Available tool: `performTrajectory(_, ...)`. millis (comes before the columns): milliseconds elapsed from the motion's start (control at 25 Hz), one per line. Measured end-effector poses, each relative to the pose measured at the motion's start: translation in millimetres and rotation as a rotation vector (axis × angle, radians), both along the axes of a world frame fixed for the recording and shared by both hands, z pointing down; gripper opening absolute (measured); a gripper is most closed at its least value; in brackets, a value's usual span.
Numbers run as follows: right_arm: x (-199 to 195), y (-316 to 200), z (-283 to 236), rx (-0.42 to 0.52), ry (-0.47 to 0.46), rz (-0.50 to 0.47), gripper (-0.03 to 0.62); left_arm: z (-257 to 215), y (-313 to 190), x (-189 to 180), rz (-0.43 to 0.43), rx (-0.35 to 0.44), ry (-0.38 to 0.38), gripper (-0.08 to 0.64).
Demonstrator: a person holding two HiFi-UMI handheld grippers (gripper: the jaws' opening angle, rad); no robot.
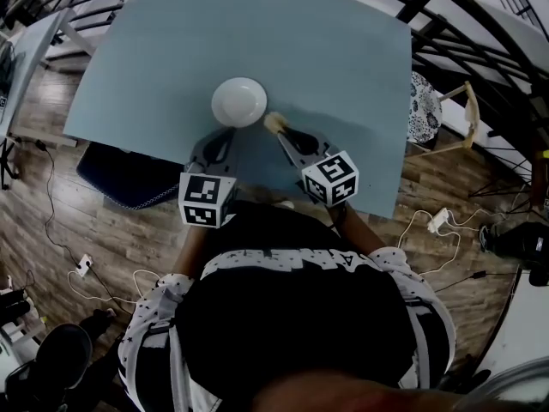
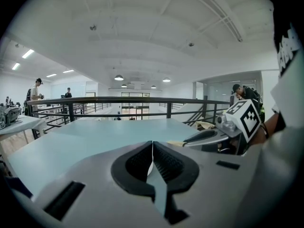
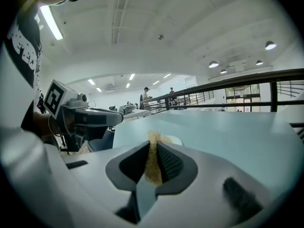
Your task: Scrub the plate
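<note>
Head view looks down; 2 gripper views skim the same table [image 1: 343, 75]

You stand at a big light blue table [image 1: 257, 41]. The floor [image 1: 51, 204] under you is dark wood, and white cables [image 1: 438, 221] lie on it. A black railing [image 2: 142, 99] runs past the far side of the table. The ceiling [image 2: 142, 27] is white, with round lamps [image 2: 118, 77] and a long strip light [image 3: 51, 22]. A chair [image 1: 469, 114] stands to your right.
</note>
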State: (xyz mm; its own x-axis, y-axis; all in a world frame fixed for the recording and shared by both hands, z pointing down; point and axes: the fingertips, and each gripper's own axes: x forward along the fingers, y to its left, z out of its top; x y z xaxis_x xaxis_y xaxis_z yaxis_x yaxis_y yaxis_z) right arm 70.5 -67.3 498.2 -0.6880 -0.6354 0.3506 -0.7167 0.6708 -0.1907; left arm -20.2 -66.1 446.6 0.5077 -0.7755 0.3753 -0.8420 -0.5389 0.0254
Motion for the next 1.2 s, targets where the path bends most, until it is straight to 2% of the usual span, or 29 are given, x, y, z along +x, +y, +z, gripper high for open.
performTrajectory(280, 8.7, -0.5, -19.3, 0.023, -0.043, 0.099, 0.051, -11.4, -9.4, 2.1, 0.067, 0.019, -0.006, 0.014)
performTrajectory(440, 3.1, -0.9, -31.0, 0.029, -0.069, 0.144, 0.052, -12.6, -8.6, -8.6, 0.092, 0.008, -0.009, 0.015)
performTrajectory(1200, -14.3, 8.9, -48.0, 0.041, -0.075, 0.191, 0.051, -7.7, -1.9, -27.8, 0.127, -0.018, 0.017, 0.014)
